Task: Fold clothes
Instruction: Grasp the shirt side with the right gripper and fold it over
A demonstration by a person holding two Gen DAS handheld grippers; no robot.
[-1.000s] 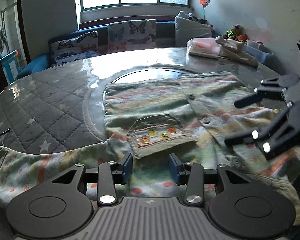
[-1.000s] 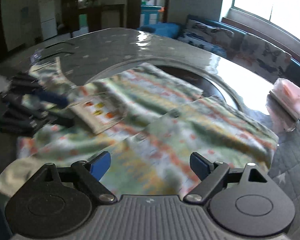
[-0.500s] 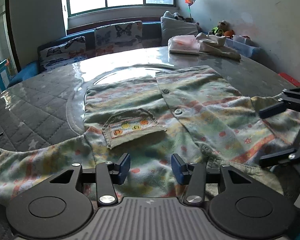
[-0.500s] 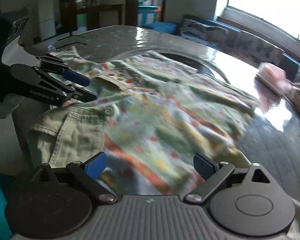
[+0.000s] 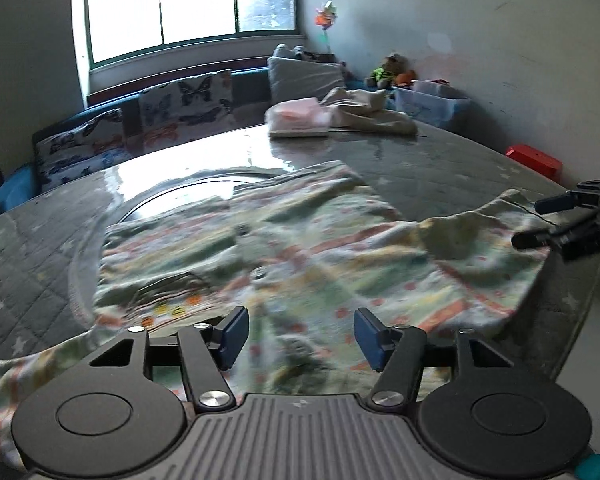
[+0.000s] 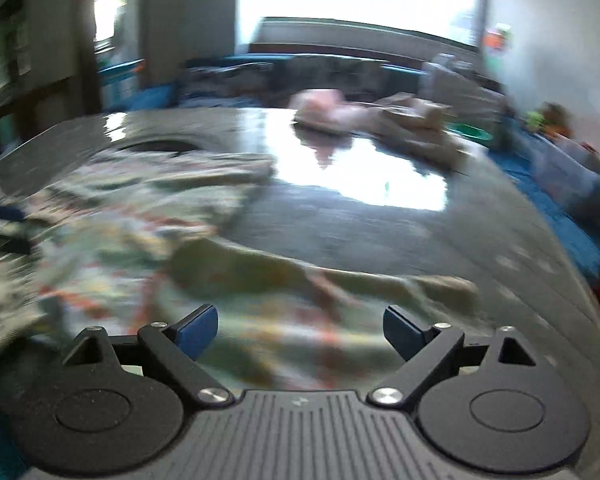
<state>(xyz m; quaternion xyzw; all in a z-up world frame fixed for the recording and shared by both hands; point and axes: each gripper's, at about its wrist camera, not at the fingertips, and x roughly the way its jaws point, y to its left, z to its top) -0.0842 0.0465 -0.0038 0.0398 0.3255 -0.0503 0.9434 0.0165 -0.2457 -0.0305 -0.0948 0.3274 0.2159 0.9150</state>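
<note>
Left wrist view: left gripper (image 5: 298,334) and right gripper (image 5: 540,220), both agape and empty, flank the pastel-striped buttoned cotton shirt (image 5: 284,248); judging the spreading step, next grasp its hem.

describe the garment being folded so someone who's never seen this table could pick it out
Start at the big round grey table in front of the window. The shirt lies spread across its near half, just ahead of the left gripper. It is the only striped pastel piece with buttons down the front and a chest pocket; the other clothes sit bunched at the far edge and are plain cream and pink.
</note>
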